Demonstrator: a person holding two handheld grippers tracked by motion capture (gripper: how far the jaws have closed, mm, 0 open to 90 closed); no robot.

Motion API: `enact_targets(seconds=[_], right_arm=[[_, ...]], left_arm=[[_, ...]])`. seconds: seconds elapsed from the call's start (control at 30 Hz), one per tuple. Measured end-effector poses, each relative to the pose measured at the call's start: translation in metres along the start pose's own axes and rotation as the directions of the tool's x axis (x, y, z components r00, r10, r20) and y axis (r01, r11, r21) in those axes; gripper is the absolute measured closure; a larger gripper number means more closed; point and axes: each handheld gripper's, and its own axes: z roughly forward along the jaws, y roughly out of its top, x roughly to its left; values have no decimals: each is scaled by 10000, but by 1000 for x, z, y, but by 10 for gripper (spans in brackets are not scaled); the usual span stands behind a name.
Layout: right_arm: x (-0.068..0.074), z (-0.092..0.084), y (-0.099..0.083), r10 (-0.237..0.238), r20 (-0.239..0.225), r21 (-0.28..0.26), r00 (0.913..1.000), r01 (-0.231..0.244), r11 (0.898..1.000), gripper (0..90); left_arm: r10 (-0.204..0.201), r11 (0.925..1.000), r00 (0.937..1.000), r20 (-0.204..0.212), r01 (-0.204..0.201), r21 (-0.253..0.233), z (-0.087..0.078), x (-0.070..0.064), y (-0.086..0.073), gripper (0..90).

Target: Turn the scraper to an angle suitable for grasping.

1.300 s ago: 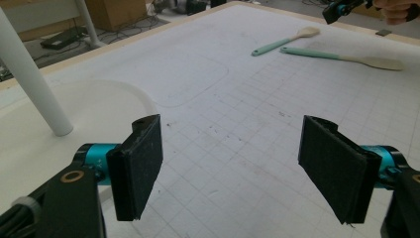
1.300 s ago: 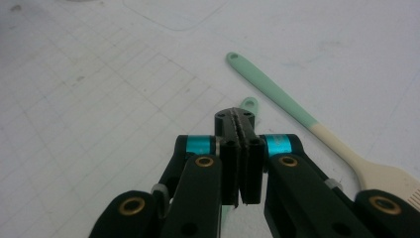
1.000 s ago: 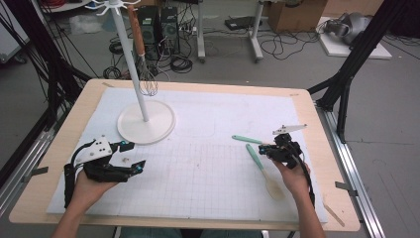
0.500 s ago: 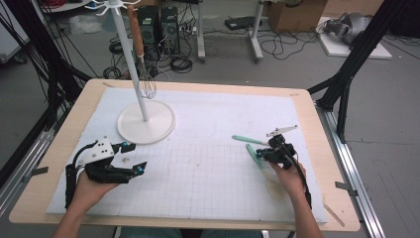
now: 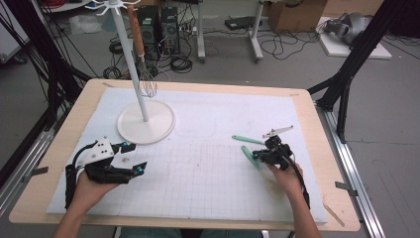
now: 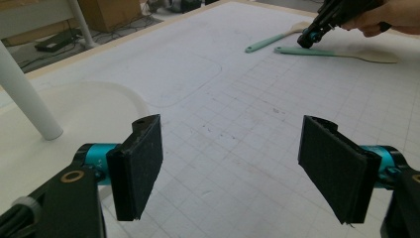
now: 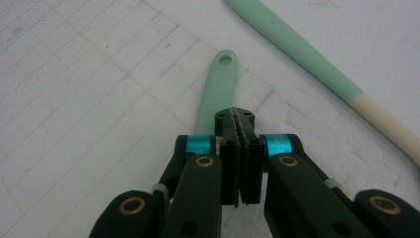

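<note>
Two mint-green-handled utensils lie on the white grid mat at the right. The nearer one (image 5: 251,157) (image 7: 220,89) has a hole at its handle end and a pale blade (image 6: 376,55). The farther one (image 5: 246,140) (image 7: 297,42) lies just beyond it. My right gripper (image 5: 257,154) (image 7: 239,124) is shut, pads pressed together, its tip right over the nearer handle; nothing shows between the pads. The left gripper view shows that tip (image 6: 304,40) down at the handle. My left gripper (image 5: 132,158) (image 6: 233,168) rests open over bare mat at the left, holding nothing.
A white rack with a round base (image 5: 146,121) and a pole stands at the back left, a wire whisk (image 5: 147,83) hanging from it. The mat lies on a wooden table (image 5: 317,148). Black frame legs and cables stand beyond the table.
My right gripper has edged slightly left, closer over the nearer handle. The left gripper has kept still.
</note>
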Motion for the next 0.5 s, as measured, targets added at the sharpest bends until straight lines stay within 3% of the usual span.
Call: enact_targets(seconds=[0.5], right_arm=[[19, 6, 5, -650, -789, 208, 9948, 668, 9975, 889]], left_arm=[[-2, 10000, 10000, 12, 2, -3, 0, 0, 0, 258]])
